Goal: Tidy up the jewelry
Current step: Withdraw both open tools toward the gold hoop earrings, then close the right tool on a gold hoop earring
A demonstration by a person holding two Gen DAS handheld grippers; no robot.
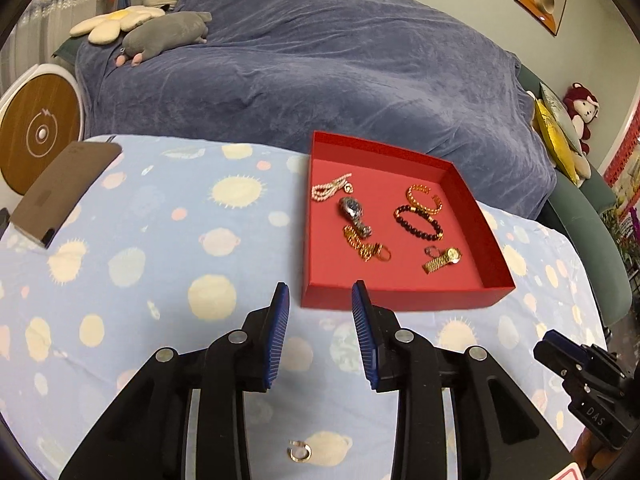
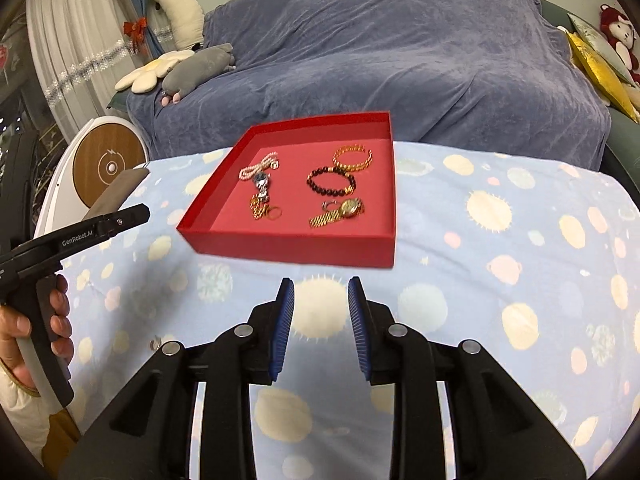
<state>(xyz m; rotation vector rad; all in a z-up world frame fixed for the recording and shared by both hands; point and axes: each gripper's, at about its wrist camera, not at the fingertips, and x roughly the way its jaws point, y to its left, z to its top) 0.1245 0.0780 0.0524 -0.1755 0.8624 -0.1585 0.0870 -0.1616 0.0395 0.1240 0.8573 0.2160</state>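
A red open box (image 1: 494, 276) (image 2: 288, 246) sits on the patterned blue cloth and holds several pieces: a pearl bracelet (image 1: 330, 188), a silver watch (image 1: 354, 214), a gold chain with rings (image 1: 366, 248), a dark bead bracelet (image 1: 418, 222), a gold bangle (image 1: 424, 198) and a gold watch (image 1: 442, 260) (image 2: 338, 212). A small ring (image 1: 300, 451) lies on the cloth below my left gripper (image 1: 320, 294), which is open and empty just before the box's near wall. My right gripper (image 2: 321, 286) is open and empty, short of the box. A ring (image 2: 155, 344) lies left of it.
A brown card (image 1: 60, 188) lies at the table's left edge. A sofa under a blue-grey throw (image 1: 320, 60) stands behind the table with plush toys. A round white-and-wood device (image 1: 38, 132) stands at the left. The right gripper (image 1: 560, 356) shows at the left wrist view's lower right.
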